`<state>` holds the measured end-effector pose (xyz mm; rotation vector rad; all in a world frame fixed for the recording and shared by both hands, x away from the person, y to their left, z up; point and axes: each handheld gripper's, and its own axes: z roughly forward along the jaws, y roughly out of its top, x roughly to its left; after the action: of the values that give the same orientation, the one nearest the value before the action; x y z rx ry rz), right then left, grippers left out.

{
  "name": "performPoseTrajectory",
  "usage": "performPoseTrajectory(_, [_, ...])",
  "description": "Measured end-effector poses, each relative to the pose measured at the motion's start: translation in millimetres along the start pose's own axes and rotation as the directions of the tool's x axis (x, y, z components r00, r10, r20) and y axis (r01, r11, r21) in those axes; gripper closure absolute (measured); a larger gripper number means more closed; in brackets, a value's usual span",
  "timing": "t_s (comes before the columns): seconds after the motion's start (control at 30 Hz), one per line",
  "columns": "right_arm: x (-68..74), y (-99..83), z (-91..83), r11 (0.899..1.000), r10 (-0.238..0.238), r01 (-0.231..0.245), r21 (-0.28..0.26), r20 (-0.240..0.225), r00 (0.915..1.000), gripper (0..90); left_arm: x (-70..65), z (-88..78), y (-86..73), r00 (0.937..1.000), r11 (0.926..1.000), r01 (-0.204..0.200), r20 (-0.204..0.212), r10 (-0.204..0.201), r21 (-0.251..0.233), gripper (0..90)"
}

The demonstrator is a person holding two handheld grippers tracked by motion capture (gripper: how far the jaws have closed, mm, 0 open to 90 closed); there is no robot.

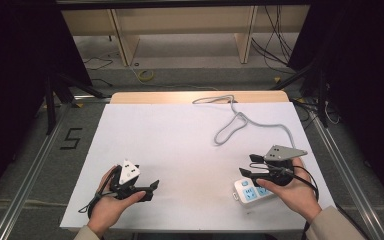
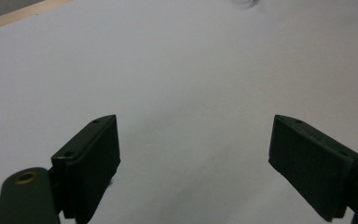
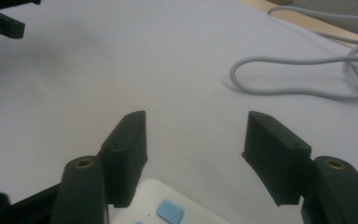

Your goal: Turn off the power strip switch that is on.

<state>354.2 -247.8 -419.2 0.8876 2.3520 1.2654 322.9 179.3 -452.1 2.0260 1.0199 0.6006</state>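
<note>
At the near left of the white surface (image 1: pixel 180 145), the person's left hand (image 1: pixel 109 207) is holding the left tool (image 1: pixel 152 186) low over the bare sheet, its tips pointing toward the middle. In the left gripper view its two black jaws are standing wide apart with nothing but white sheet between them, so this tool is gripping nothing.

Moving toward the middle, the sheet is lying bare. Farther back and right of centre, a grey cable (image 1: pixel 232 125) is running from the far wooden edge, looping on the sheet and then curving off toward the right side; in the right gripper view the same loop (image 3: pixel 298 74) is lying ahead and to the right of the jaws.

At the near right, the right hand (image 1: pixel 292 192) is holding the right tool (image 1: pixel 249 165) just above a white power strip with blue buttons (image 1: pixel 250 192), which is lying flat near the front right corner, partly under that hand. In the right gripper view the strip's end (image 3: pixel 168 210) is showing low between the jaw bases. The jaws are standing well apart and pressing on nothing, so the strip is not being held
</note>
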Motion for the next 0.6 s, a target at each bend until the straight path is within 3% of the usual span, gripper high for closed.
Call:
performPoseTrajectory(0.27, [3.6,-13.8,-9.8,0.998,-0.003,0.001,-0.061,-0.026,0.9997,29.5,1.4,-2.1,-1.7,1.0,1.0,0.001,0.003,-0.001,0.006,15.9])
performPoseTrajectory(0.6, [6.5,-29.8,-22.6,0.998,-0.011,0.011,-0.065,-0.006,0.9999,29.4,0.6,-1.7,-2.0,1.0,1.0,-0.002,0.006,0.002,0.009,15.9])
